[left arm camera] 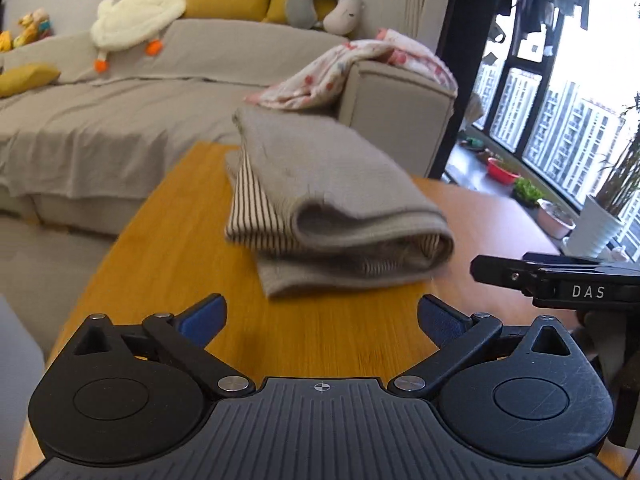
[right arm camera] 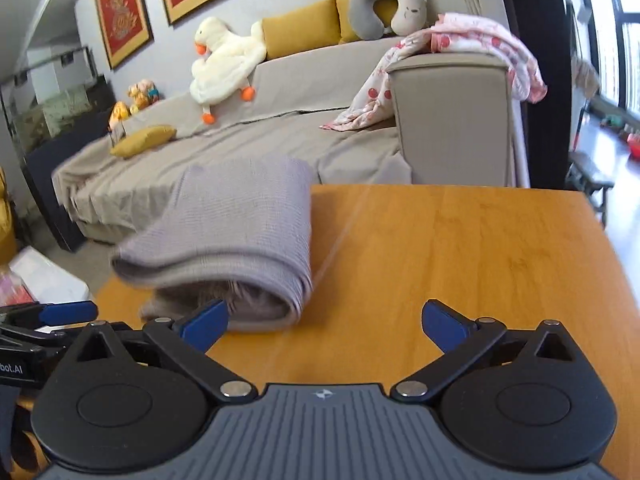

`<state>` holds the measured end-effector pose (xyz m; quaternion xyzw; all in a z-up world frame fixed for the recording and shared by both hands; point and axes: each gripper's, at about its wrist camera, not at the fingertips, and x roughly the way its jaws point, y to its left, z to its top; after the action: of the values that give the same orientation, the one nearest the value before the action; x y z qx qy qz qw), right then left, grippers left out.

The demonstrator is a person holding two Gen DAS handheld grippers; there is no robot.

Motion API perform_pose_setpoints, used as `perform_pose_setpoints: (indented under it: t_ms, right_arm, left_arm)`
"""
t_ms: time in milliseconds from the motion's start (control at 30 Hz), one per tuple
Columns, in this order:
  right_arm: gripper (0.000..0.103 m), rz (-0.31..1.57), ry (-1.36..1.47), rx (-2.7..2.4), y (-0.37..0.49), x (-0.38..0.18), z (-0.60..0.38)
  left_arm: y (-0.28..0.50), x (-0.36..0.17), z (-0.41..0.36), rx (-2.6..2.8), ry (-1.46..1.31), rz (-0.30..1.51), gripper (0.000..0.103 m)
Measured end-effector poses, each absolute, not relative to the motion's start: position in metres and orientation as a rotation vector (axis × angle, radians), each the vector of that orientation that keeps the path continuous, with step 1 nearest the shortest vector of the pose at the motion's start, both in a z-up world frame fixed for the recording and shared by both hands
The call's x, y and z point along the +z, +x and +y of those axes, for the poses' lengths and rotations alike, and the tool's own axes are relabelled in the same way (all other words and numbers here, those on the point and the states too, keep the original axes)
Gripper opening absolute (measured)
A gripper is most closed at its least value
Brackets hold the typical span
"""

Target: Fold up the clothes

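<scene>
A folded grey garment (left arm camera: 320, 184) with a striped lining showing at its edges lies on the wooden table (left arm camera: 180, 248). In the left wrist view my left gripper (left arm camera: 322, 318) stands open just in front of the bundle's near edge, with nothing between its blue pads. The right gripper's black finger (left arm camera: 504, 274) pokes in from the right, beside the bundle. In the right wrist view the same grey bundle (right arm camera: 236, 236) lies ahead to the left, and my right gripper (right arm camera: 326, 322) is open and empty, its left pad (right arm camera: 206, 322) in front of the fold. The left gripper's blue pad (right arm camera: 68, 312) shows at the left edge.
A grey sofa (left arm camera: 100, 120) stands behind the table, with a pink patterned cloth (left arm camera: 344, 72) over its armrest, a white goose toy (right arm camera: 224, 64) and yellow cushions. Windows and potted plants (left arm camera: 600, 200) are at the right. The table's right half (right arm camera: 480, 260) is bare wood.
</scene>
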<state>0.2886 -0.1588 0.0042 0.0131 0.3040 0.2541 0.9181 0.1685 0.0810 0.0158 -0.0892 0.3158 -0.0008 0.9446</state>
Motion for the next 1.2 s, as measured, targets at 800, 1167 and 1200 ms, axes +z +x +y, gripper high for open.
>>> perform_pose_setpoints:
  t_ms: [800, 1167, 1200]
  right_arm:
    - [0.103, 0.689, -0.145, 0.421, 0.279, -0.019, -0.149]
    - [0.103, 0.688, -0.145, 0.421, 0.279, -0.019, -0.148]
    - [0.103, 0.688, -0.145, 0.421, 0.279, -0.019, -0.148]
  left_arm:
    - [0.183, 0.0, 0.065, 0.266, -0.084, 0.69, 0.103]
    - [0.183, 0.0, 0.066, 0.265, -0.085, 0.69, 0.103]
    - [0.183, -0.001, 0.066, 0.265, -0.085, 0.69, 0.103]
